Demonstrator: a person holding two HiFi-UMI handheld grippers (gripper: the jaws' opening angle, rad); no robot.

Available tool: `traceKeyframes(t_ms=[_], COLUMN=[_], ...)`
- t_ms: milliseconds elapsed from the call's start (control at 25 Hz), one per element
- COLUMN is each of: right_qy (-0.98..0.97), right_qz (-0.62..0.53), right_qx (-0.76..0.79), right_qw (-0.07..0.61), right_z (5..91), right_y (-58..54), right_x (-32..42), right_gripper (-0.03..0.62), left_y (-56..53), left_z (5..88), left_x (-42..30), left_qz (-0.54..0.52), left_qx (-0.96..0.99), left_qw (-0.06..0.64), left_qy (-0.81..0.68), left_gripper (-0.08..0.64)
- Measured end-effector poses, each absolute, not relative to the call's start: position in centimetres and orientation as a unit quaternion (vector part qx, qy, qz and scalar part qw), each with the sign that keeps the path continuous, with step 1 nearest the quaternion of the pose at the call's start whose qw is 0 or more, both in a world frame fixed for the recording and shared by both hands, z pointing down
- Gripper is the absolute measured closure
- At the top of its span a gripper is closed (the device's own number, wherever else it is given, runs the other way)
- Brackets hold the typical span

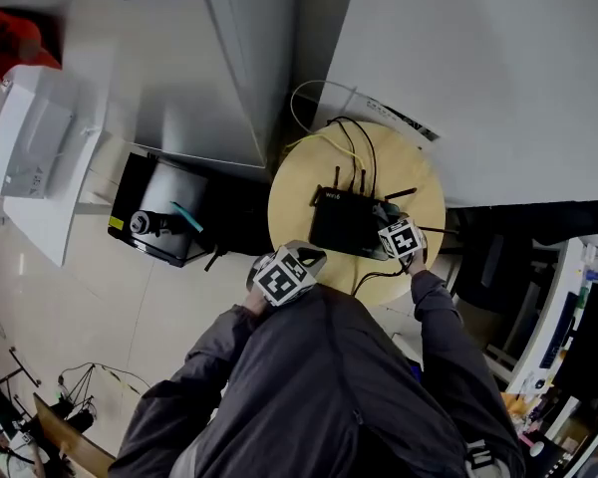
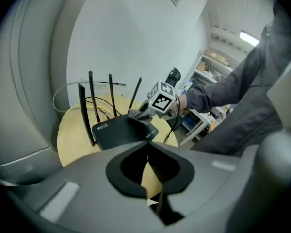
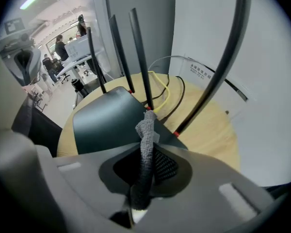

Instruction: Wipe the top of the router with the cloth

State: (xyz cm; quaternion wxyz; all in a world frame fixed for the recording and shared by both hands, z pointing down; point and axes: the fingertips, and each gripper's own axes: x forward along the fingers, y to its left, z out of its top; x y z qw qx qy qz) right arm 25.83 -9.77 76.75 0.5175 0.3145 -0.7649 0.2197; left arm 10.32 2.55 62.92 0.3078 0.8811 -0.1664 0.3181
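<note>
While the right gripper (image 3: 145, 154) is clamped on the one grey cloth (image 3: 146, 130), that cloth hangs as a bunched strip w/ its tip down on the router's (image 3: 111, 120) dark top, near the rear edge by the antenna bases. Router is one black box lying flat, roughly mid-way on the single round wooden table (image 1: 299, 202); 4 antennas rise from its back edge, 3 close together & upright, the 4th (image 3: 223, 57) apart from them & tilted. From the head view the right gripper (image 1: 387, 219) sits over the router's right side, cloth (image 1: 383, 211) touching the top. Left gripper (image 1: 307, 259) is off the router's front-left corner, apart from it, near the table rim; its jaws are together w/ nothing held (image 2: 146, 161). Behind the router: 1 yellow cable (image 1: 314, 139), 1 white loop (image 1: 309, 93), plus black leads (image 1: 357, 132), no. unclear.
</note>
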Motion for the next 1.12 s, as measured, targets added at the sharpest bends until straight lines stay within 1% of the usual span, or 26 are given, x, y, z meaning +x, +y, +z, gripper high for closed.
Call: traceKeyframes(t_ms=[160,400,640,1120], right_qy=[-0.770,-0.768,-0.759,-0.753], right_qz=[0.209,0.212,0.220,0.244], right_qx=[0.316,0.316,0.314,0.317], right_qw=[0.513,0.515,0.526,0.522], right_z=[77.0,77.3,77.4,77.4], right_y=[-12.2,-12.3,-10.1,-3.1], right_x=[26.1,25.9,25.7,24.1], right_gripper=[0.560,0.560,0.560,0.560], left_y=[2.2,1.9,1.8,2.4], left_z=[62.9,63.2,63.1,62.5], left_x=[9.9,9.8,10.3,10.1], left_qz=[0.317,0.316,0.318,0.317], left_qx=[0.873,0.871,0.880,0.900], left_qw=[0.323,0.328,0.312,0.275], left_qy=[-0.183,-0.184,-0.165,-0.120], left_gripper=[0.560,0.560,0.560,0.560])
